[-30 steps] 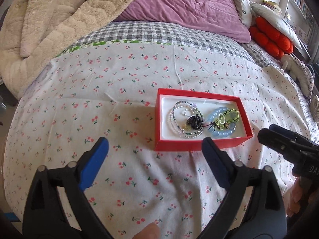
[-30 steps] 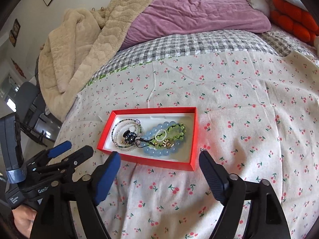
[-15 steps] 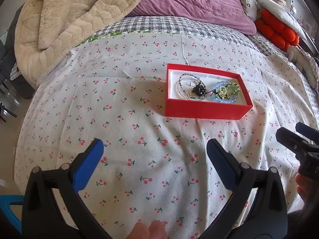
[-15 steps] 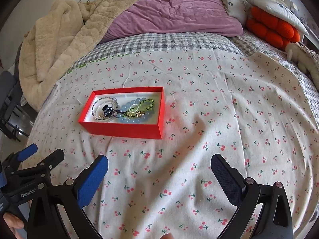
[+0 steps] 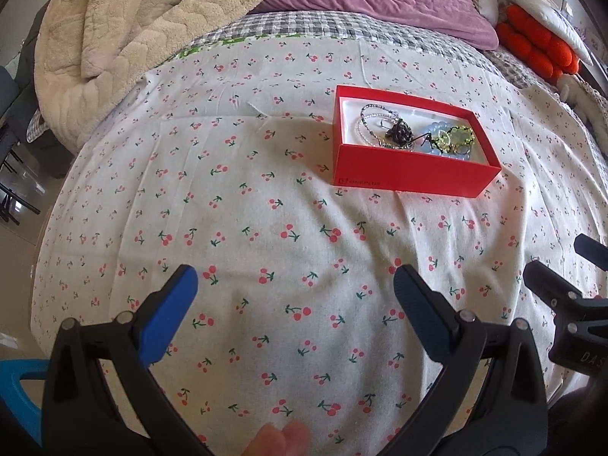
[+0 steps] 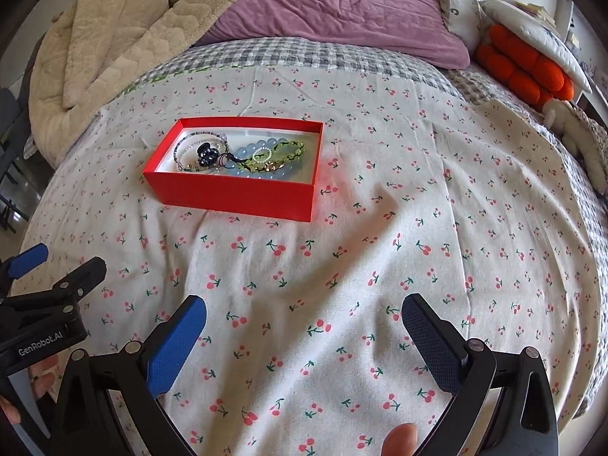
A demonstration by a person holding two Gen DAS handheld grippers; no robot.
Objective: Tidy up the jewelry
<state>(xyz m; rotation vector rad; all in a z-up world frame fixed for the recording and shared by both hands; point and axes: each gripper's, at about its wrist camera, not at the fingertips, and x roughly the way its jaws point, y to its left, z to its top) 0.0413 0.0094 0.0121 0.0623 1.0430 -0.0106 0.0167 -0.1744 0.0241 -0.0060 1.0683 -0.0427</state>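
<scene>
Jewelry point(image 6: 243, 157), a tangle of beaded bracelets, lies in a red box point(image 6: 235, 193) on the cherry-print bedspread point(image 6: 342, 266), well ahead of the left gripper point(image 5: 292, 285) and right gripper point(image 6: 304, 315), both spread wide, empty, hovering above the cloth.

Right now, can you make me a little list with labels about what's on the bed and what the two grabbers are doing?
surface: cherry-print sheet on a bed
box: red box, open, no lid in view, resting on the sheet
inside box: beaded bracelets, light blue bead bracelet, green cord bracelet, dark bead charm, all jumbled together
left gripper: open, empty, above the sheet, short of the box
right gripper: open, empty, above the sheet
behind: beige blanket, purple duvet
</scene>
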